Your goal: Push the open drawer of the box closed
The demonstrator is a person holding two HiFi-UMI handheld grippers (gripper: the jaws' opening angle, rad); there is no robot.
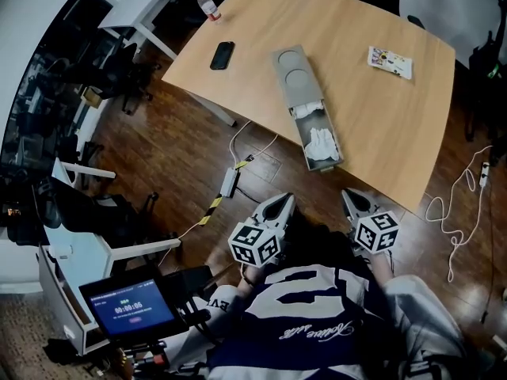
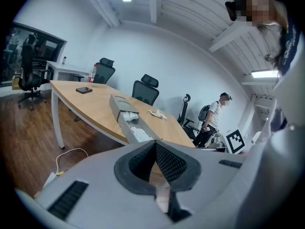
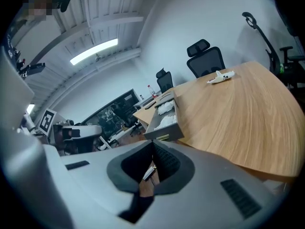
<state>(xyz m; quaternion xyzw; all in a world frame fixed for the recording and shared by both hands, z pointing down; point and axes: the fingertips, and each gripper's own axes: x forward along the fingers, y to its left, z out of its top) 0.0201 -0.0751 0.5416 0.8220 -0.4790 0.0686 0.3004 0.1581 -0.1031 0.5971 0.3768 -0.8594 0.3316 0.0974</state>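
A long grey box (image 1: pixel 293 74) lies on the wooden table (image 1: pixel 372 125). Its drawer (image 1: pixel 318 137) is pulled out toward the near table edge and holds white cloths (image 1: pixel 321 142). Both grippers hang close to the person's body, below and short of the table edge, touching nothing. The left gripper (image 1: pixel 281 200) is shut and empty; the right gripper (image 1: pixel 351 196) is shut and empty too. The left gripper view looks past the left gripper (image 2: pixel 155 144) to the drawer (image 2: pixel 136 130) some way ahead. In the right gripper view the drawer front (image 3: pixel 164 133) stands beyond the right gripper (image 3: pixel 153 144).
A black phone (image 1: pixel 223 55), a bottle (image 1: pixel 207 5) and a white packet (image 1: pixel 390 62) lie on the table. A power strip (image 1: pixel 229 183) and cables (image 1: pixel 455 204) cross the wooden floor. Office chairs (image 2: pixel 145 89) and a standing person (image 2: pixel 212 118) are beyond the table.
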